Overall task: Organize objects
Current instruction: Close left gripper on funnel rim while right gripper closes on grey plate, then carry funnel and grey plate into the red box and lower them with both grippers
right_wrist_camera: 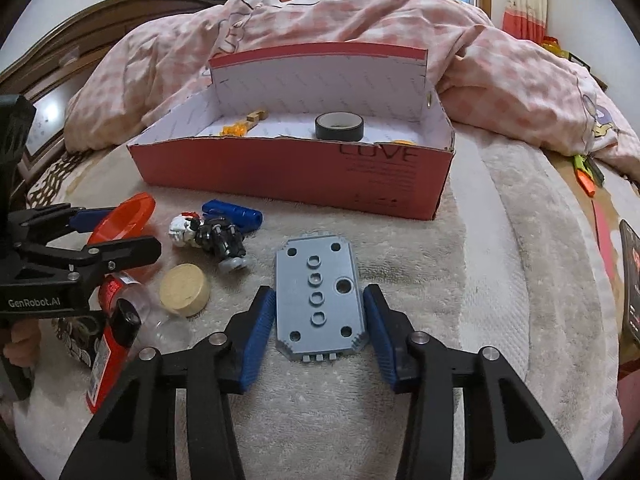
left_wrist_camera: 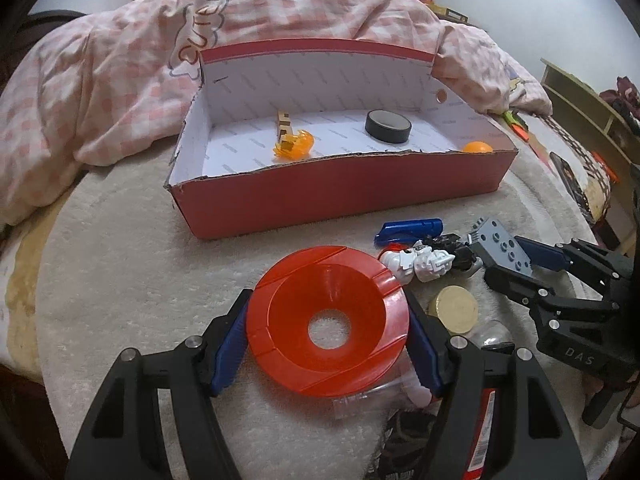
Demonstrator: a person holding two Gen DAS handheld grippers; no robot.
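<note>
A red cardboard box (left_wrist_camera: pixel 340 196) (right_wrist_camera: pixel 280 168) stands open on the bed, holding a black tape roll (left_wrist_camera: pixel 388 125) (right_wrist_camera: pixel 339 126), an orange toy piece (left_wrist_camera: pixel 292 145) and an orange ball (left_wrist_camera: pixel 476 147). My left gripper (left_wrist_camera: pixel 328 320) is closed around a red funnel-shaped disc (left_wrist_camera: pixel 288 320), its blue pads touching both rims. My right gripper (right_wrist_camera: pixel 320 320) is open around a grey studded plate (right_wrist_camera: pixel 320 300) (left_wrist_camera: pixel 502 246) lying on the blanket, with small gaps beside both pads.
On the blanket lie a blue cylinder piece (right_wrist_camera: pixel 234 210) (left_wrist_camera: pixel 408 229), a white-and-black toy robot (right_wrist_camera: pixel 208 236) (left_wrist_camera: pixel 424 260), a round wooden disc (right_wrist_camera: pixel 185 290) (left_wrist_camera: pixel 454 309) and a clear bottle with red label (right_wrist_camera: pixel 108 344). A pink checked duvet (left_wrist_camera: pixel 120 80) is piled behind the box.
</note>
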